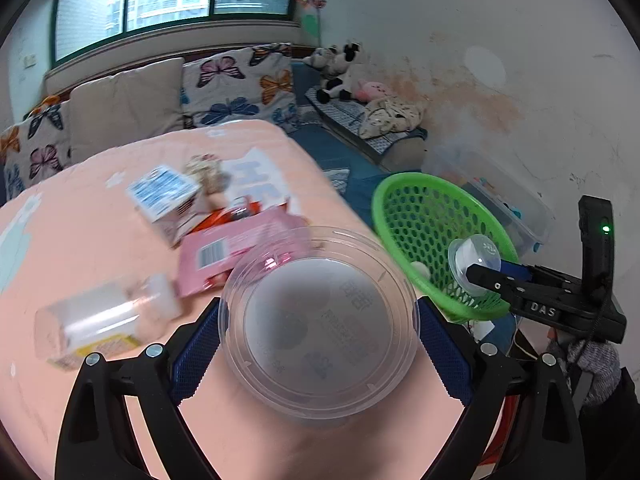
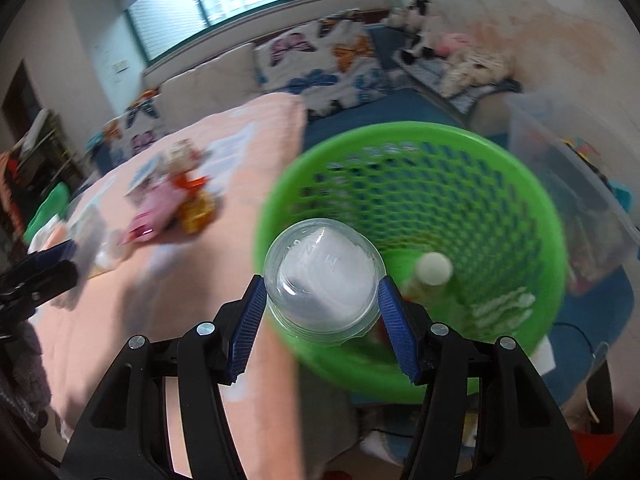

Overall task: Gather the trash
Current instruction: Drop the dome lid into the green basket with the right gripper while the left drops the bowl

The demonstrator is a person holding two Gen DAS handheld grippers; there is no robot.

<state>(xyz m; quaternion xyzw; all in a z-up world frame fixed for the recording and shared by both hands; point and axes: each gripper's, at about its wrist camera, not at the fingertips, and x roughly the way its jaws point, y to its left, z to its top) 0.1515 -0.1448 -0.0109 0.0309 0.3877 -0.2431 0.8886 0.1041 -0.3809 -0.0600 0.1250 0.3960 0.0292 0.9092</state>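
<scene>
Table litter [image 2: 172, 208] smeared by blur; green basket [image 2: 520, 184] blurred; print under the clear tub [image 1: 320, 320] unreadable

One green basket [image 2: 420, 152], two clear cups [image 1: 320, 320] [image 2: 324, 280], two grippers [image 1: 320, 344] [image 2: 322, 320].

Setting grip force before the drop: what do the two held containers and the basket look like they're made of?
Large tub in the left gripper: thin clear plastic, glossy, see-through. Small cup in the right gripper: clear plastic, probably, with moulded lettering. Green basket: opaque moulded plastic, perforated walls.
</scene>
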